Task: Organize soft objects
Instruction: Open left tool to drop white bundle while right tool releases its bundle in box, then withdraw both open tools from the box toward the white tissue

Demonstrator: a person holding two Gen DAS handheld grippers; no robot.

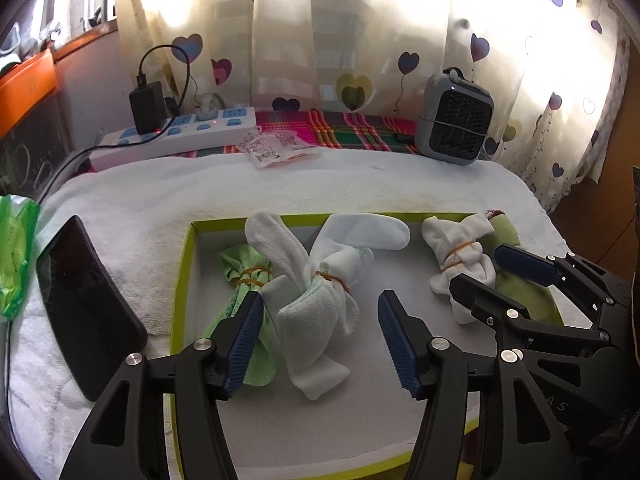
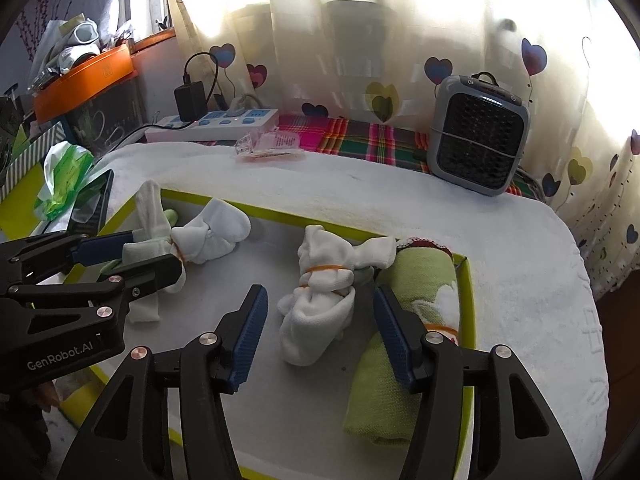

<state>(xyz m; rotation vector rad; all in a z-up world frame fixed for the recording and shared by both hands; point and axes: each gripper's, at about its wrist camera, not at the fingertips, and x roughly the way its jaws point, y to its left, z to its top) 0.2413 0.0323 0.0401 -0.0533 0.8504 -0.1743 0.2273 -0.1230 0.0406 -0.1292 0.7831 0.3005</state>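
Observation:
A shallow lime-rimmed tray (image 1: 182,280) (image 2: 469,300) lies on a white towel. Inside it are a green cloth bundle (image 1: 244,276), a white-and-mint bundle (image 1: 320,280) (image 2: 208,236), a white sock bundle (image 1: 456,264) (image 2: 320,280) and a rolled green towel (image 2: 424,272); each is tied with an orange rubber band. My left gripper (image 1: 320,296) (image 2: 156,248) stands open around the white-and-mint bundle, its right pad clear of it. My right gripper (image 2: 320,292) (image 1: 478,266) is open around the white sock bundle, with gaps on both sides.
A black phone (image 1: 88,312) and a green plastic bag (image 1: 16,256) lie left of the tray. Behind it are a white power strip (image 1: 180,136), clear packets (image 1: 272,148) and a grey fan heater (image 1: 456,120) in front of a heart-print curtain. The towel's right edge drops off.

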